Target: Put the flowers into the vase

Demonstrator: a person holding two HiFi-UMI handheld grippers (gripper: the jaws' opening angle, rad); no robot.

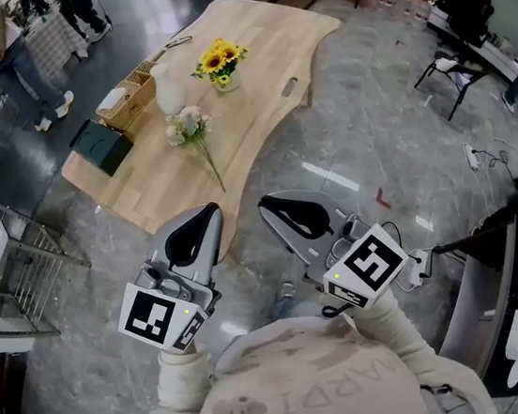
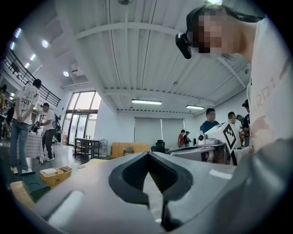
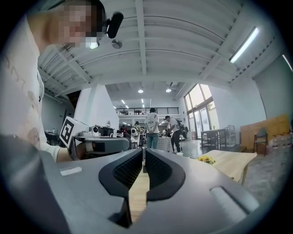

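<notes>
Grippers are held level, close in front of the person's chest, well short of the surface. The left gripper is seen with its jaws brought together at the tips, and the right gripper with only a thin slit left between its jaws; nothing is caught in either.

Beyond them, on the wooden surface, the flowers are laid flat: a small bunch of pale blooms just beside the white vase, with a long thin stem pointed toward the near edge. The vase is stood upright and apart from the bunch. A pot of sunflowers is set just past the vase, and a basket and a dark box are placed to its left.

The bunch is judged to be very light, soft and easily crushed at the blooms, and the stem thin and likely to bend. Hold is best taken on the stem, somewhere near its middle, so that the cut end is left free to be guided into the vase's mouth. A gentle squeeze is called for.
</notes>
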